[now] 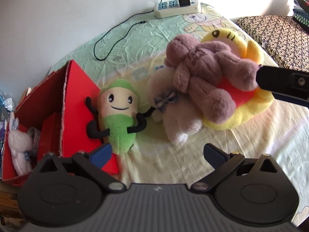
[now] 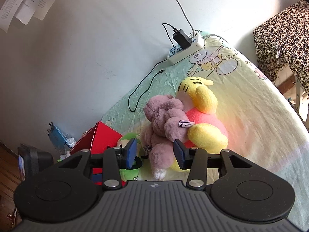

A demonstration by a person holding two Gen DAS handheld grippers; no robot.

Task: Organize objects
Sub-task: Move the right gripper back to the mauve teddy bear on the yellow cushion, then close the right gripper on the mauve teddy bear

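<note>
Since the mauve bear [image 2: 166,119] is light, soft and squashy, the half-closed right gripper [image 2: 154,152], straddling its near leg without visibly pinching, should clamp there

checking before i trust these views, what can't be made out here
- Red box, left wrist view: its floor is hidden by its walls and the left gripper.
- Pale plush, left wrist view: head covered by the mauve plush.
- Green plush, right wrist view: mostly behind the right gripper.
</note>
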